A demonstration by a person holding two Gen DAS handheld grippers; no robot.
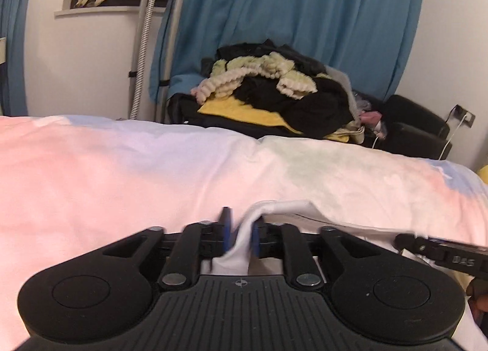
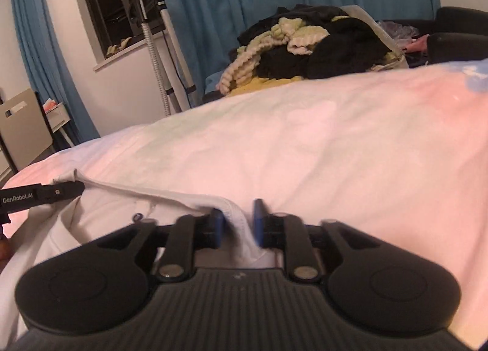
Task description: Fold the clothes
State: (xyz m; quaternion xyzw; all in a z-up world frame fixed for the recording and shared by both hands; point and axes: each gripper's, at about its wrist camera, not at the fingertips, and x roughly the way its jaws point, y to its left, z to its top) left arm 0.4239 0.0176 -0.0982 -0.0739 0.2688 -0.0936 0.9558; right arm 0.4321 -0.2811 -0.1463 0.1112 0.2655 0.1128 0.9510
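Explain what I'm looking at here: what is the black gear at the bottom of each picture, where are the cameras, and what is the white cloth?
Each picture comes from a camera mounted on a hand-held two-finger gripper, looking forward along its fingers. The left gripper and the right gripper each pinch an edge of the same white garment between blue pads. The garment hangs stretched between them over a bed cover in pale pink and white. Each gripper shows at the edge of the other's view. Behind the bed sits a pile of clothes before blue curtains.
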